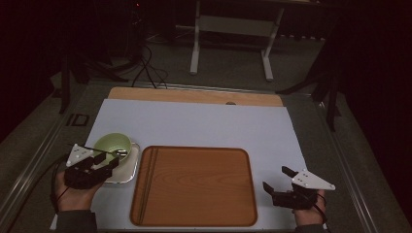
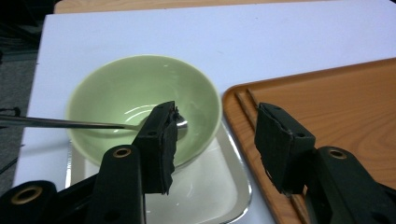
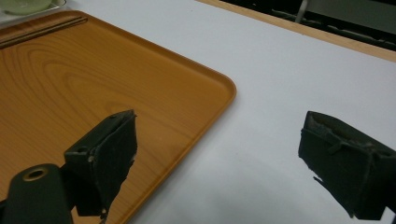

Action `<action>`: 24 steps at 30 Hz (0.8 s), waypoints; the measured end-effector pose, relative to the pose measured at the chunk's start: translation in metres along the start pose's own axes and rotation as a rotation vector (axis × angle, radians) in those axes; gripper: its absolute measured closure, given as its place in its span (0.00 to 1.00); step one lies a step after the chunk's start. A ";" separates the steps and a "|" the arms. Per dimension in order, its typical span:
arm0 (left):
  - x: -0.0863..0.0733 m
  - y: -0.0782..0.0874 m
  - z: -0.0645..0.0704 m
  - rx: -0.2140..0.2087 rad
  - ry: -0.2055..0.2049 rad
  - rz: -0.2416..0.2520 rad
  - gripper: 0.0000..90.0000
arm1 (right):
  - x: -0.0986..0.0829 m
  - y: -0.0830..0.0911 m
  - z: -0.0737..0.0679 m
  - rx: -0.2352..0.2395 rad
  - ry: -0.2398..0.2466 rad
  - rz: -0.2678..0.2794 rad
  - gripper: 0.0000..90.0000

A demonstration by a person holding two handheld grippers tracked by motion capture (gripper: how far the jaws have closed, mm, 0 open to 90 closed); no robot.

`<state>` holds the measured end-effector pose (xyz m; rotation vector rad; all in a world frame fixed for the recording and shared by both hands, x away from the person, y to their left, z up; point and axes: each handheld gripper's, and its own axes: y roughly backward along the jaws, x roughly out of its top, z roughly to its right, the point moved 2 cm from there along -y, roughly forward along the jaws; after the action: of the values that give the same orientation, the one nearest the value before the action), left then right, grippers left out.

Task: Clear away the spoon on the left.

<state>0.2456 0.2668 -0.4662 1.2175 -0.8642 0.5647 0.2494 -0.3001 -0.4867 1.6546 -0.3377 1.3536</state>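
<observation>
Left gripper gapes beside green bowl; wooden tray adjacent.

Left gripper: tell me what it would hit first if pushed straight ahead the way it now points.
Probably the green bowl. The left gripper is open, and its left jaw is lined up with the bowl's near rim, by the spoon lying in it. Depth is unclear, so it might clip the silver tray first.

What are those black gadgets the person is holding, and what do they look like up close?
They are two hand-held grippers. The left gripper and the right gripper are black, each with two jaws faced in rough black padding, brass-coloured pivot holes, a pale grey three-cornered plate on top and a black cable trailing back. The person wears dark sleeves.
</observation>
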 end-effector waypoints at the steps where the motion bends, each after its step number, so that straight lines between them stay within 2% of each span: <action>1: 0.000 0.001 -0.003 0.006 0.007 0.001 0.54 | 0.000 0.000 0.000 -0.001 -0.001 0.000 0.12; 8: -0.005 0.003 -0.020 0.044 0.040 -0.022 0.54 | 0.000 -0.001 0.000 -0.001 -0.003 -0.002 0.12; 14: -0.009 0.003 -0.031 0.075 0.061 -0.019 0.54 | 0.000 -0.001 0.000 -0.001 -0.002 -0.003 0.12; 24: -0.013 -0.005 -0.050 0.131 0.105 -0.055 0.54 | 0.000 -0.001 0.000 -0.001 -0.003 -0.005 0.12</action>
<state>0.2548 0.3139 -0.4849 1.3141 -0.7126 0.6429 0.2501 -0.2996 -0.4875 1.6557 -0.3356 1.3479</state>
